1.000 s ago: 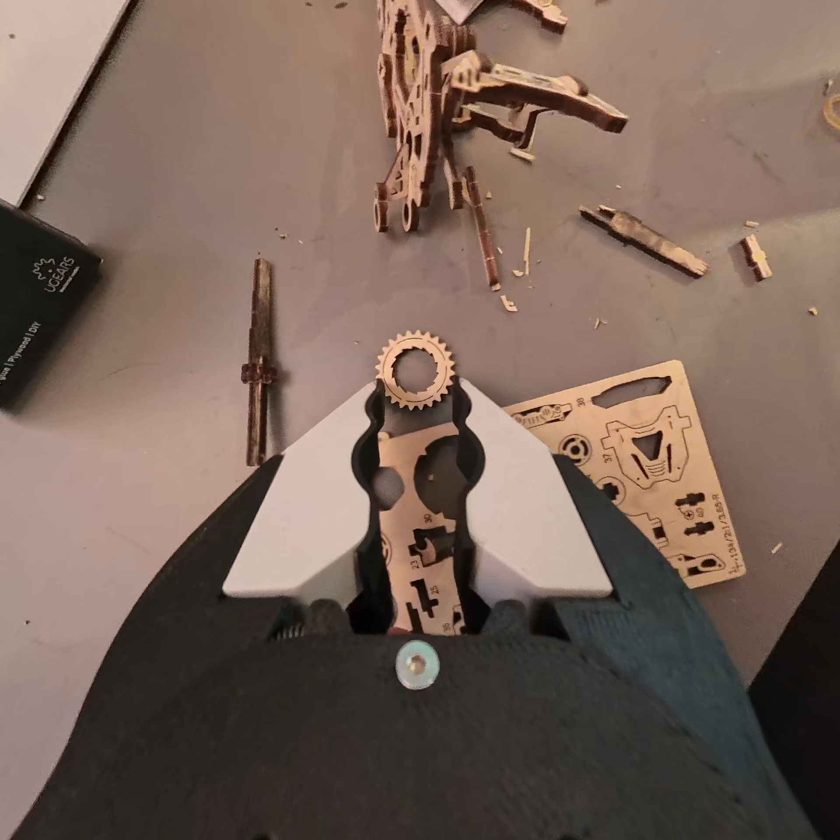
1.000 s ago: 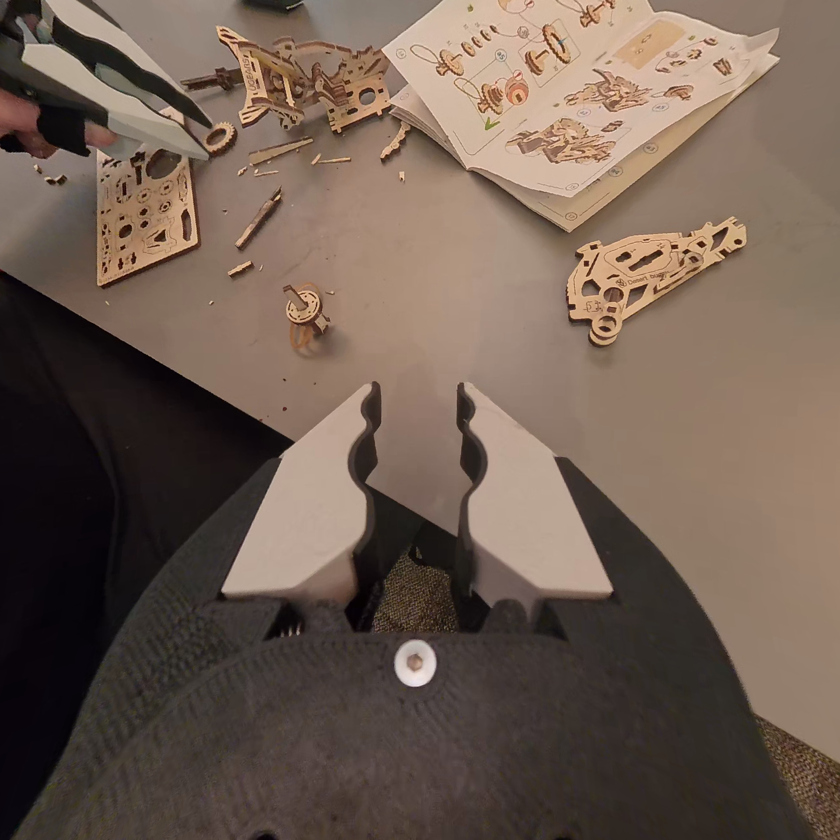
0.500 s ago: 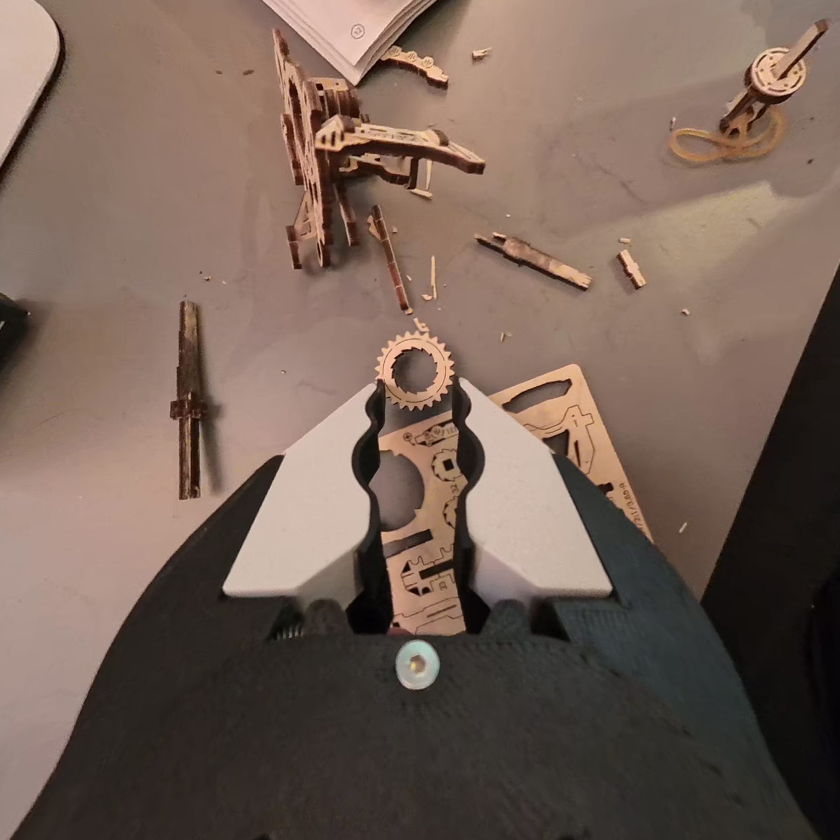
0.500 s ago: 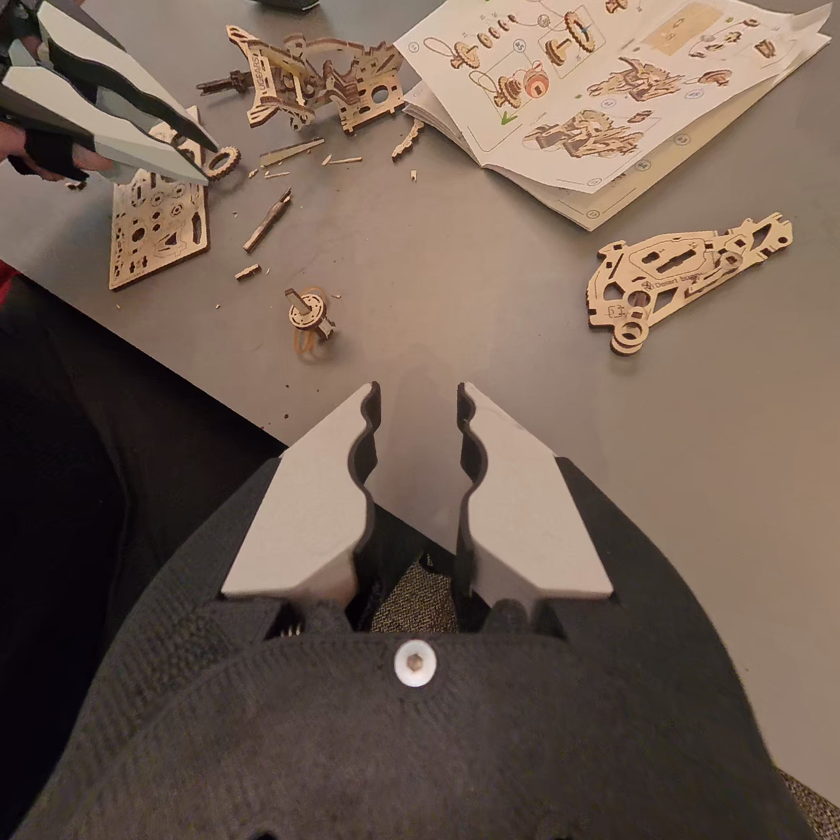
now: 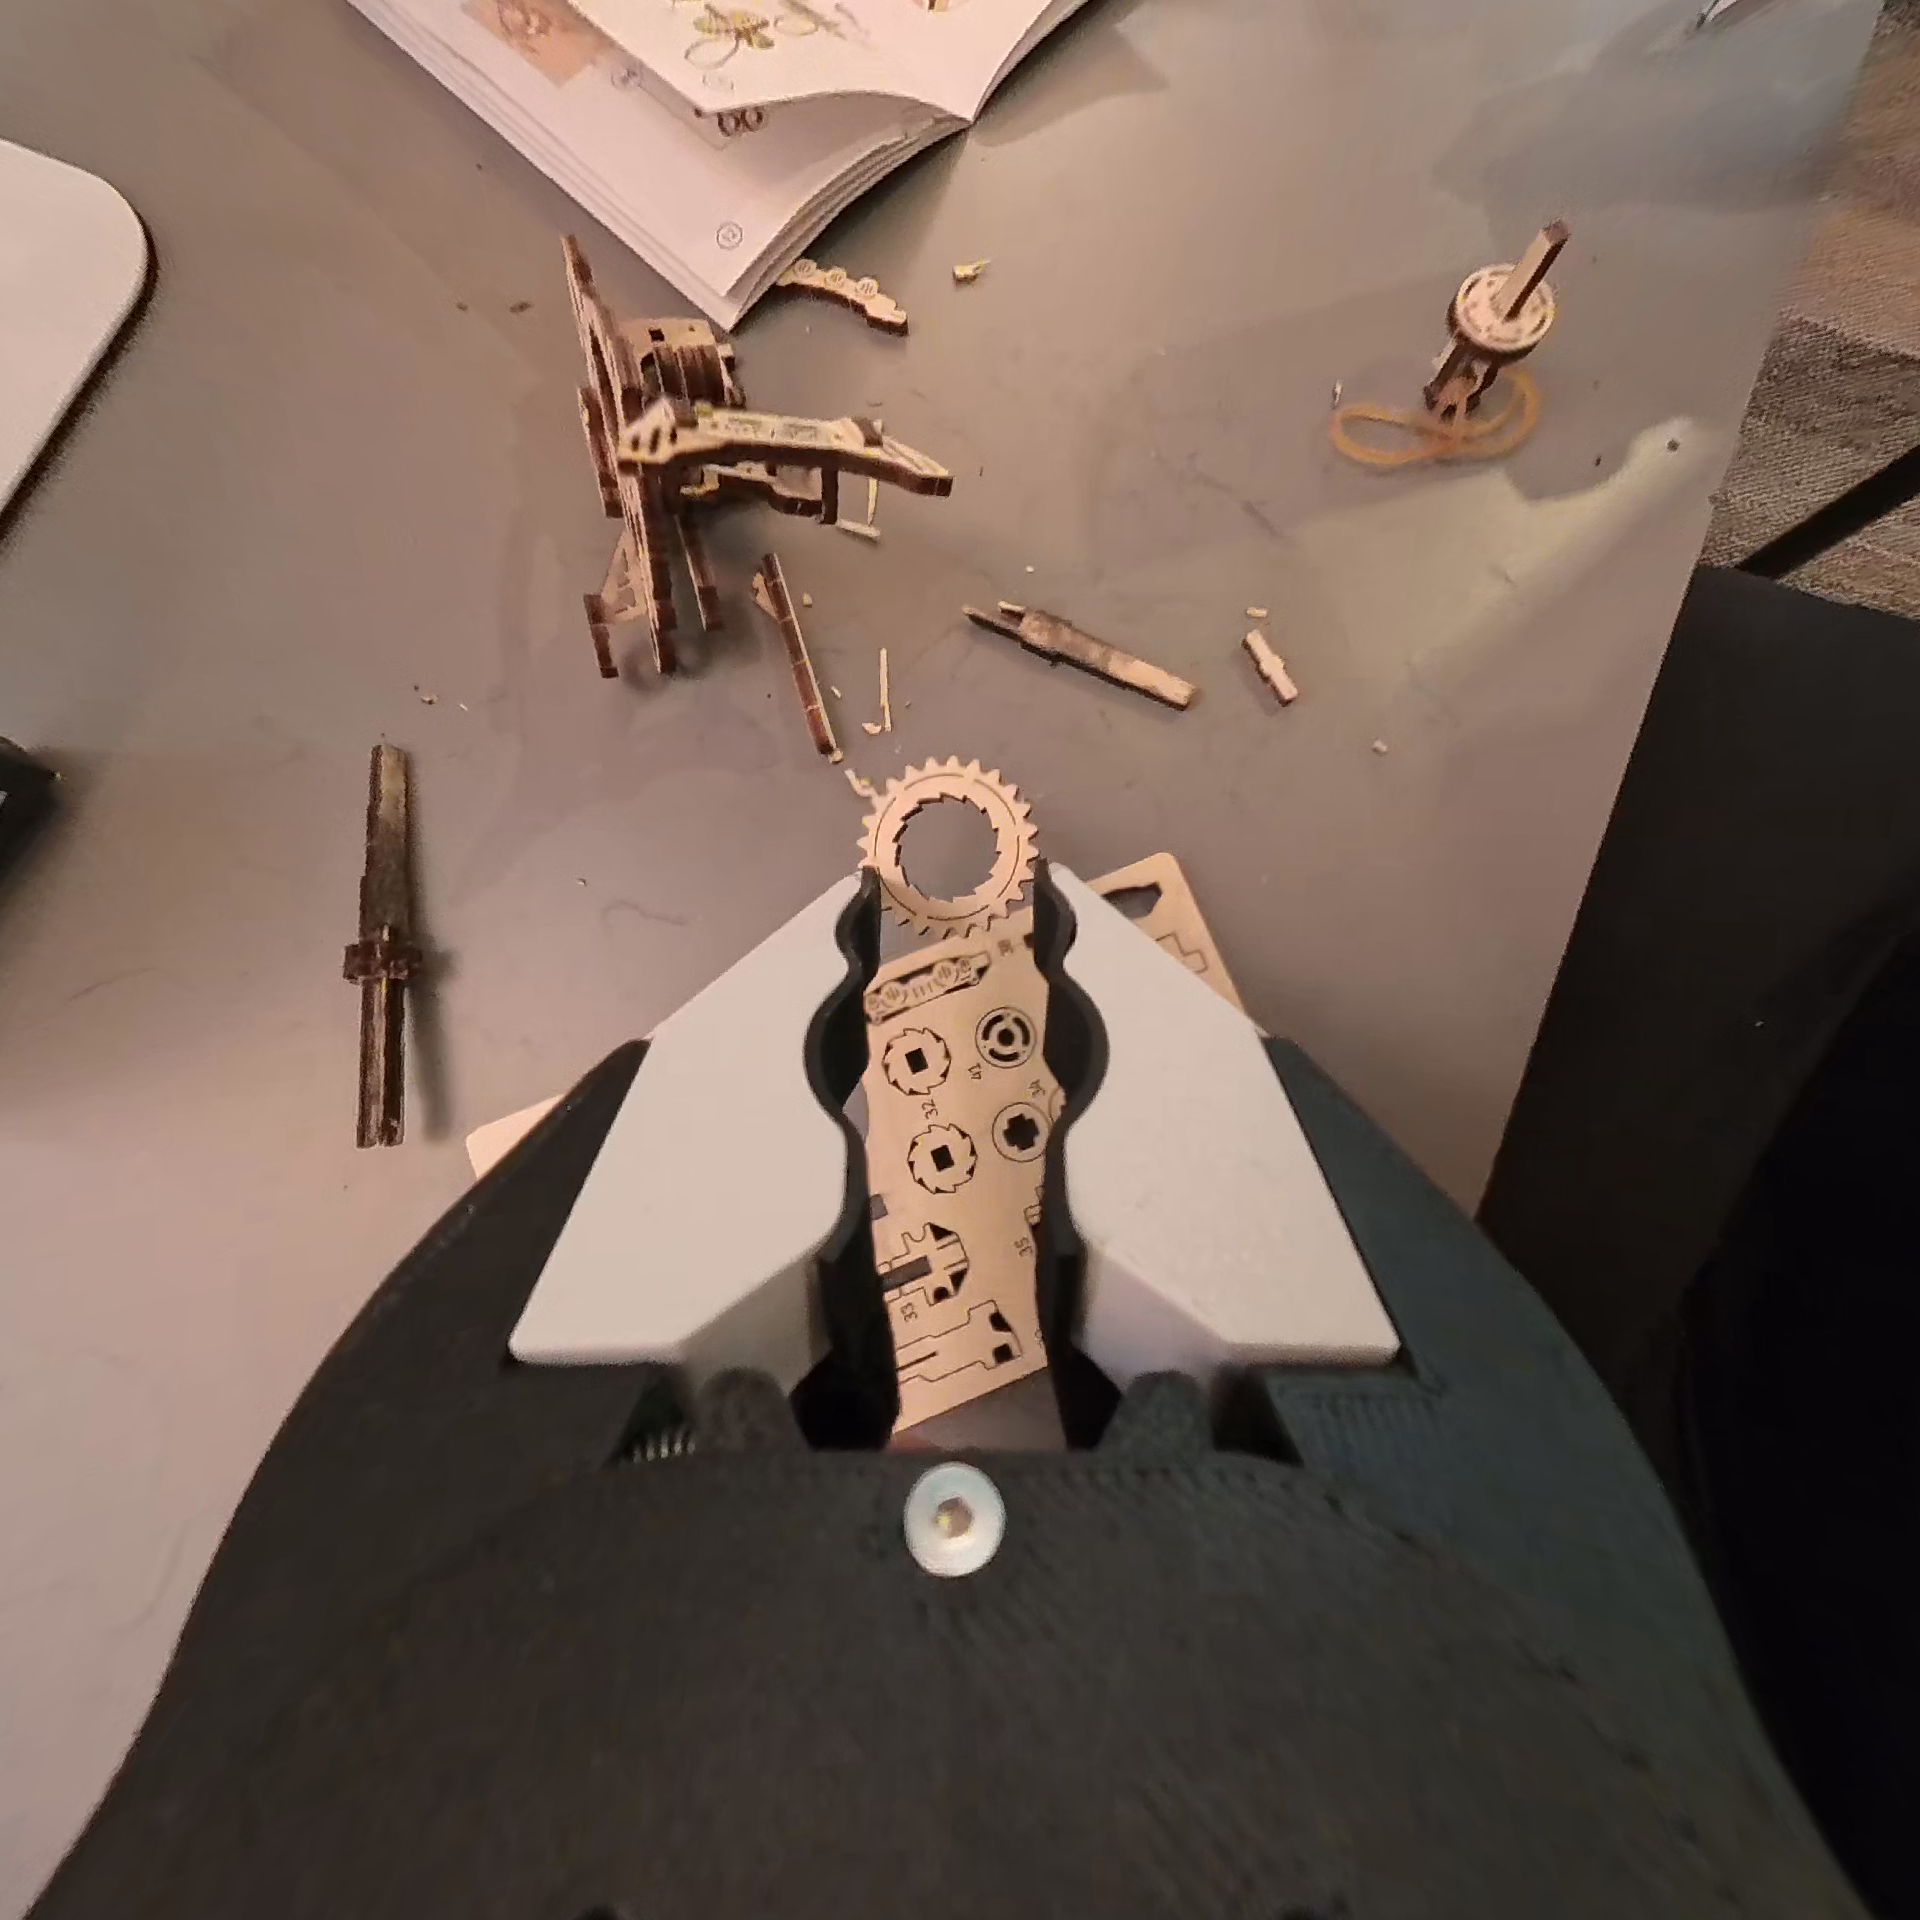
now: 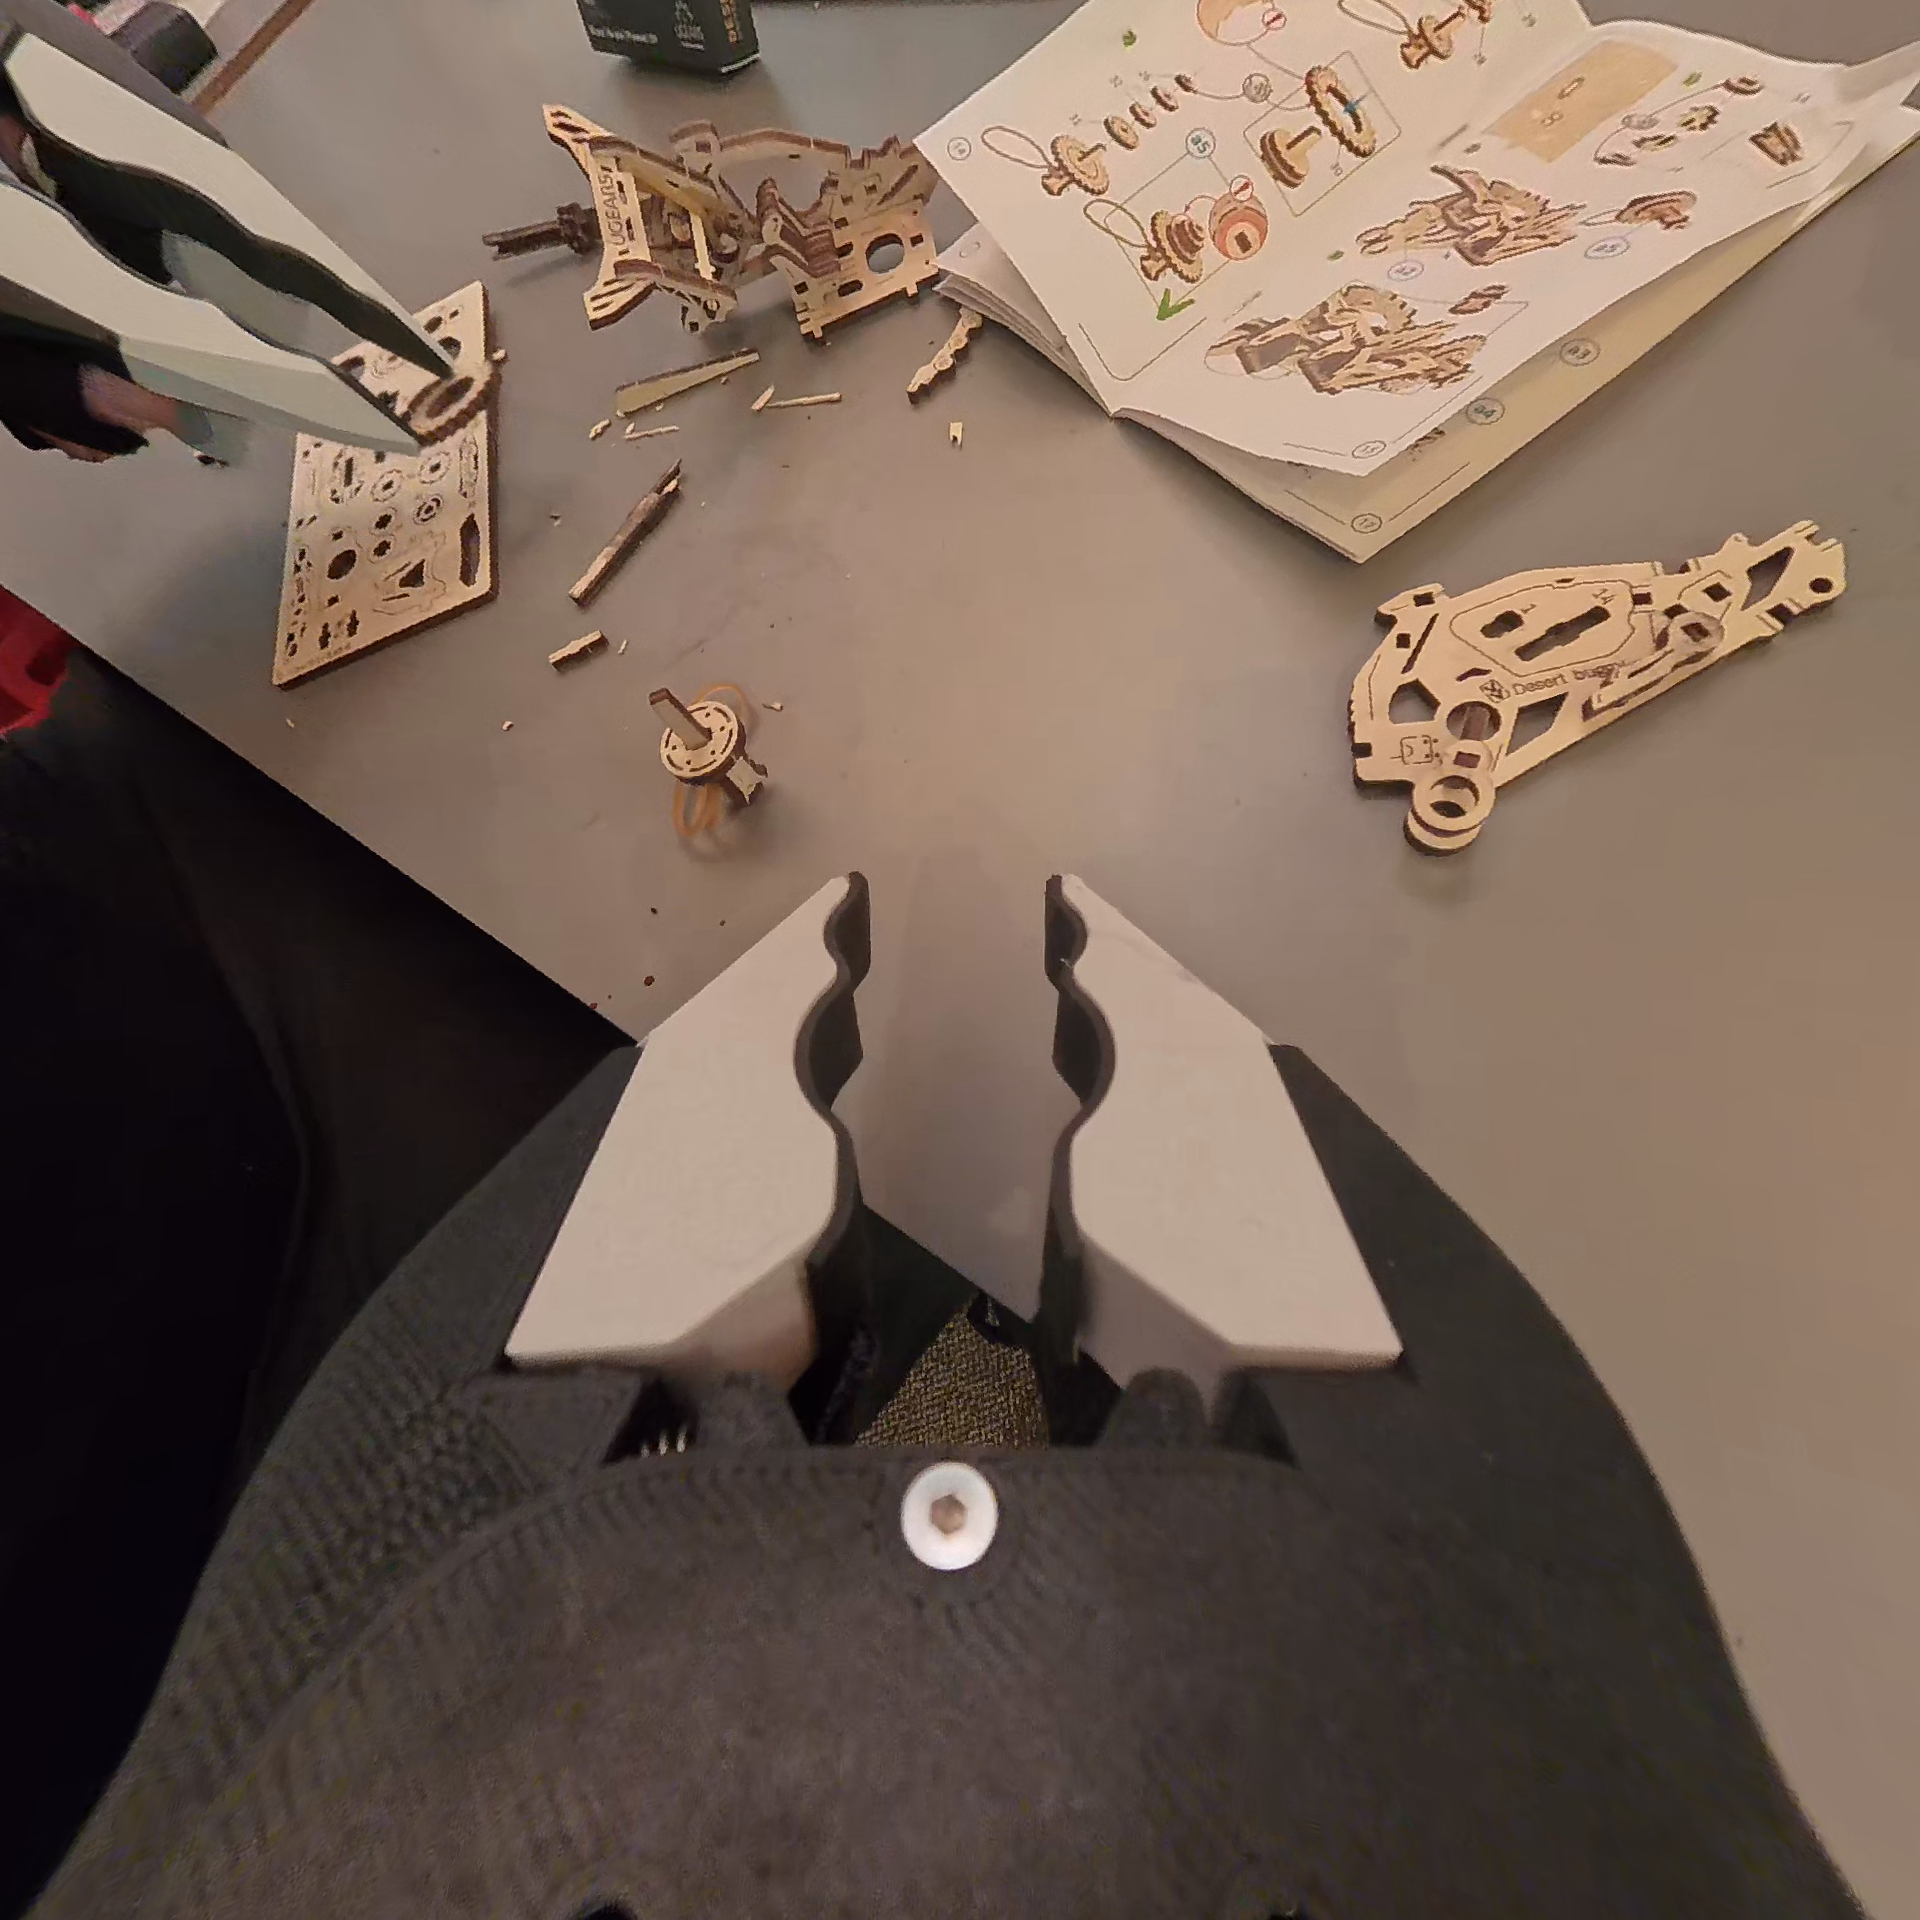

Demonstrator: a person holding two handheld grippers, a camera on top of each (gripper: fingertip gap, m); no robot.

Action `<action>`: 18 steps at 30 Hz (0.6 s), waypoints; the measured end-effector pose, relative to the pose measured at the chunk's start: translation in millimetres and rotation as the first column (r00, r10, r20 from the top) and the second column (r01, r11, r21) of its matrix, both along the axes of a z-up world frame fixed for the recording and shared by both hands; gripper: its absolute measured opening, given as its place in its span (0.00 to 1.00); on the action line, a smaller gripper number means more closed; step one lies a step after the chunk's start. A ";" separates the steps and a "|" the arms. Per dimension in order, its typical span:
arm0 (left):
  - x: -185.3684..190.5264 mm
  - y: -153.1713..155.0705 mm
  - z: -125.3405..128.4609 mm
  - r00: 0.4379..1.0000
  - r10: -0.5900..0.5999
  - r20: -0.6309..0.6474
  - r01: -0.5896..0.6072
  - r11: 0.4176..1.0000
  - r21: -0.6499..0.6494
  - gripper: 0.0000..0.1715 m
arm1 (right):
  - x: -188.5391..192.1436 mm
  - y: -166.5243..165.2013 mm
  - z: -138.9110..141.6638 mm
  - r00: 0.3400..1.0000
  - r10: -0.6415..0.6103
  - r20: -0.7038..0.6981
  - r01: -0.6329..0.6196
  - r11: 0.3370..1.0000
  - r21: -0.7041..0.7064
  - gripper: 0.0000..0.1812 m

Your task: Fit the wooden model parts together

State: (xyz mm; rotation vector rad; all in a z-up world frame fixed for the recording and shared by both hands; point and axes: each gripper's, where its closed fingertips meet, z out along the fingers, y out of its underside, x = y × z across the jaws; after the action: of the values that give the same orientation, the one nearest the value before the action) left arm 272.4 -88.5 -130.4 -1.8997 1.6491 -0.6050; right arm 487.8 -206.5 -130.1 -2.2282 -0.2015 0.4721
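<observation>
My left gripper is shut on a toothed wooden gear ring and holds it above the plywood parts sheet. It also shows in the right wrist view at the far left, with the gear at its tips. My right gripper is open and empty over the table's near edge. A small axle with a disc and rubber band stands just ahead of it, also seen in the left wrist view. The half-built wooden model stands farther back.
An open instruction booklet lies at the back right. A flat wooden side panel lies to the right. A dark wooden axle, loose sticks and splinters lie on the grey table. A black box stands at the back. The left gripper's tips are roughly 25 centimetres from the right gripper's.
My left gripper has swung right with the gear, over the parts sheet; the model and booklet have come further into its view. My right gripper has stayed open and drifted slightly.
</observation>
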 end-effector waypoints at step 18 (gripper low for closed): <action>51.6 -28.3 41.4 0.988 -0.122 0.093 0.118 0.992 0.052 0.16 | 0.8 -3.1 -2.9 0.999 0.010 -0.041 -0.008 0.999 0.035 0.17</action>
State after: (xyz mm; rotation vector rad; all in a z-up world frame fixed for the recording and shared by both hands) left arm 324.0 -116.8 -89.1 -1.7207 1.7092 -0.6899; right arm 488.6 -209.7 -133.0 -2.1826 -0.1967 0.5158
